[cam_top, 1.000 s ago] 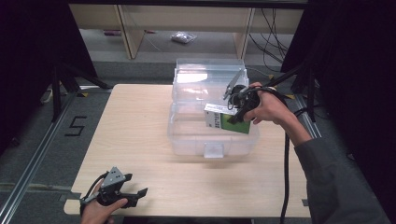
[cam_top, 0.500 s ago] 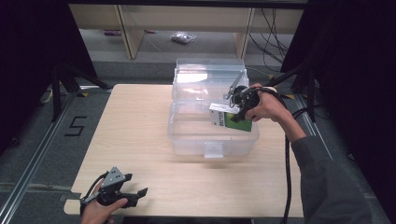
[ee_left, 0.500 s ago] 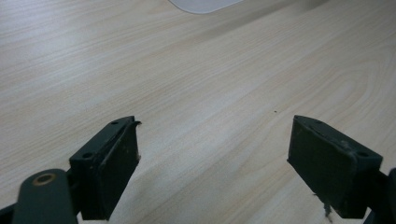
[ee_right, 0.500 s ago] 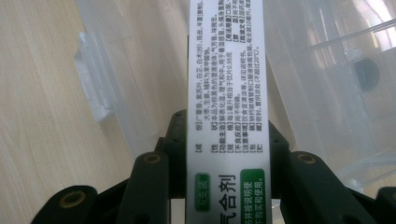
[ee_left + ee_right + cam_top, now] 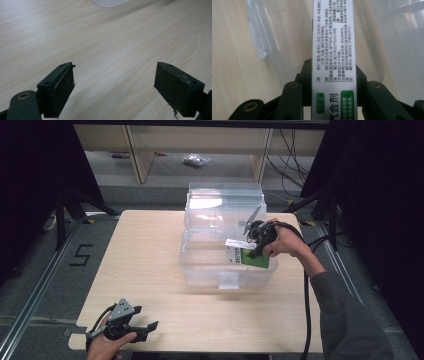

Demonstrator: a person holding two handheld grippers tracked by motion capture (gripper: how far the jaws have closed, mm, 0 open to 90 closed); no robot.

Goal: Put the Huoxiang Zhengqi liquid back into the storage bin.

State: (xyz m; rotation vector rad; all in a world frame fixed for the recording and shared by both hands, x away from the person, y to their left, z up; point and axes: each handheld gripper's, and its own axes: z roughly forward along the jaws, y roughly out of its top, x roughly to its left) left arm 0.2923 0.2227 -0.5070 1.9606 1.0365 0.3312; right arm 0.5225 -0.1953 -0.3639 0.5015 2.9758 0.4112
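Room: grey floor with a "5" marked in tape left of the table; light shelf units at the back, a small wrapped packet lying between them; dark surroundings left and right.

Surface: pale wood-grain table, rectangular. Its left half and near strip are bare board, so there is open room there; the near edge runs just under the left hand.

Clear plastic bin stands at centre-right of the table, lid hinged up at the back, a latch tab on its near wall. Its right wall sits near the table's right edge.

Green-and-white box is inside the bin, at the right end, close to the near wall, printed white face turned to the right gripper view.

Right gripper, reaching over the bin's right rim, has its jaws clamped on the narrow sides of the box.

Left gripper rests at the near left corner, jaws spread wide above bare wood, nothing between them; pads clear of the bin's corner.
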